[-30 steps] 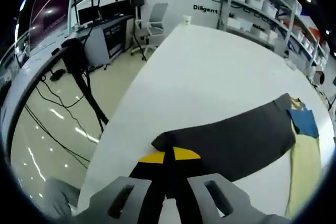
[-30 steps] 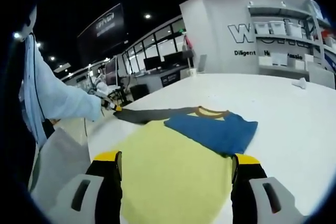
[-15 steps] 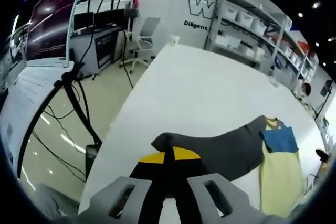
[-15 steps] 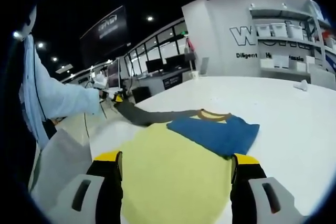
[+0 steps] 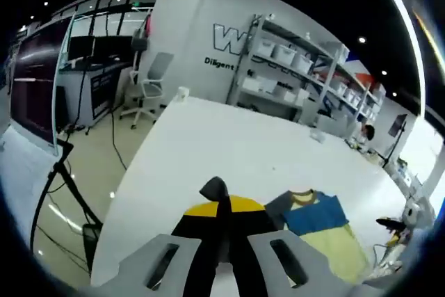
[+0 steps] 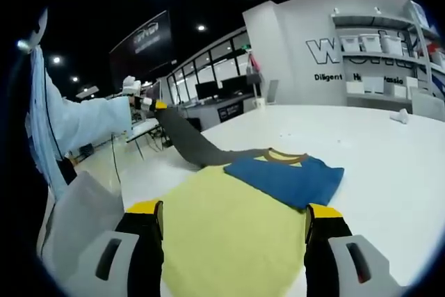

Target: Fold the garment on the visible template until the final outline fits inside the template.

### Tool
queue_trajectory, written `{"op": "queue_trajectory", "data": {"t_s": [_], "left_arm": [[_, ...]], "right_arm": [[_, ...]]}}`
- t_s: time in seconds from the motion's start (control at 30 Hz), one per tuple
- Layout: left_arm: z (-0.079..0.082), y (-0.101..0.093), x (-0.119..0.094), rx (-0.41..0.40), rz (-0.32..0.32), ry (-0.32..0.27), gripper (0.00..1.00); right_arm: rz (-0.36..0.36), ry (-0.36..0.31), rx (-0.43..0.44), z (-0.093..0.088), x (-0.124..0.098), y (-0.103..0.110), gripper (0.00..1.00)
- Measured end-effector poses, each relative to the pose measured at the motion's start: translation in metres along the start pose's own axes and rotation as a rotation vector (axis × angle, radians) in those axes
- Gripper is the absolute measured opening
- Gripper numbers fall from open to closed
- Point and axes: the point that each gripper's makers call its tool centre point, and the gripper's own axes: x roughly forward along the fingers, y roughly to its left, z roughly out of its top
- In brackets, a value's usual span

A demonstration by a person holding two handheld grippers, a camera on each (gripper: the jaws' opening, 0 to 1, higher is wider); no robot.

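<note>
A garment with a pale yellow body [image 6: 229, 234] lies flat on the white table [image 6: 389, 172]. Its blue sleeve [image 6: 285, 175] is folded across the chest below the brown collar. The grey sleeve [image 6: 184, 140] rises off the table in a slanting band to my left gripper [image 6: 156, 104], held up by a person's light-sleeved arm [image 6: 76, 123]. In the left gripper view my left gripper [image 5: 222, 210] is shut on the grey sleeve's end [image 5: 214, 189], with the garment [image 5: 334, 248] lower right. My right gripper [image 6: 233, 213] hovers open over the yellow body, holding nothing.
Shelves with white bins [image 5: 292, 53] stand along the far wall. An office chair [image 5: 149, 85] and a tripod with cables [image 5: 69, 193] are on the floor left of the table. A white cup [image 5: 182, 93] and a small white cone [image 6: 398, 115] sit on the table's far part.
My left gripper has lifted the grey sleeve off the table, up and toward the garment's body. The right gripper has stayed in place, open.
</note>
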Motion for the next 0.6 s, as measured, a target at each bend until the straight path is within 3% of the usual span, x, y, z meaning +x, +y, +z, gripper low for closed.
{"op": "queue_trajectory", "data": {"t_s": [0.27,0.6], "left_arm": [[0.031,-0.059,0.001,0.054,-0.083,-0.045,0.01],[0.045,-0.127,0.011,0.132,-0.189,-0.040,0.01]], "right_arm": [[0.004,-0.002,0.002,-0.003,-0.005,0.003,0.82],[-0.004,-0.002,-0.002,-0.007,-0.016,-0.001,0.82]]}}
